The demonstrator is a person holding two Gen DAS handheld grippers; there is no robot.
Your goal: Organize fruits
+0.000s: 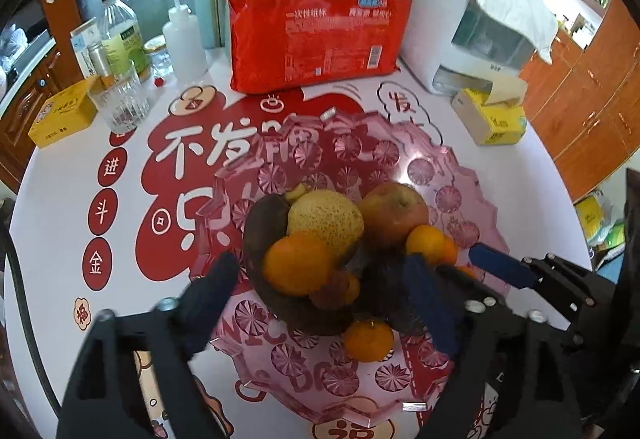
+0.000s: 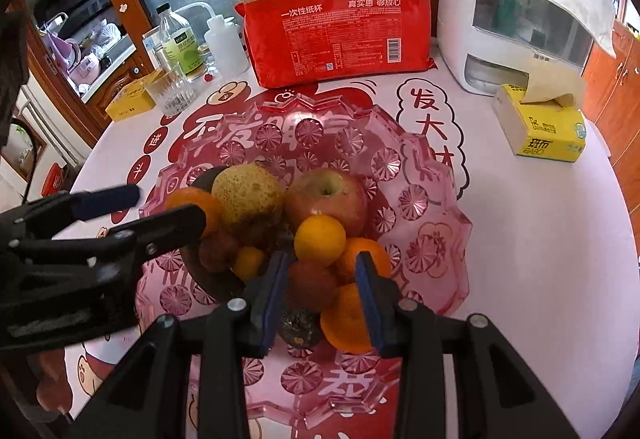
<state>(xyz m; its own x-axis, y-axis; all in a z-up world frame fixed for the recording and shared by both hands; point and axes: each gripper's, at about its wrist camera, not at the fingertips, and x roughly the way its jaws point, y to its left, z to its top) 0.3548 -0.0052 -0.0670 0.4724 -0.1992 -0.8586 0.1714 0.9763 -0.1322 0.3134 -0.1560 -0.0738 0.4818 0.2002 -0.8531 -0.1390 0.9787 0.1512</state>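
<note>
A pink cut-glass plate (image 1: pixel 460 167) (image 2: pixel 440 175) holds a heap of fruit: a yellow pear (image 1: pixel 326 221) (image 2: pixel 248 195), a red apple (image 1: pixel 394 213) (image 2: pixel 326 199), several oranges (image 1: pixel 298 265) (image 2: pixel 320 239) and a dark curved fruit (image 1: pixel 264 223). My left gripper (image 1: pixel 320 299) stands wide open over the near side of the heap, an orange and a small reddish fruit (image 1: pixel 332 291) lying between its fingers untouched. My right gripper (image 2: pixel 320 299) is open only narrowly. A reddish-brown fruit (image 2: pixel 308 285) sits between its blue pads, and an orange (image 2: pixel 348 315) lies against the right one.
A red pack of paper cups (image 1: pixel 320 35) (image 2: pixel 340 35) stands behind the plate. A white appliance (image 2: pixel 500 19) and yellow tissue box (image 2: pixel 540 123) are back right. Bottles, a glass (image 1: pixel 120 103) and a yellow box (image 1: pixel 64 111) are back left. The table edge curves round close by.
</note>
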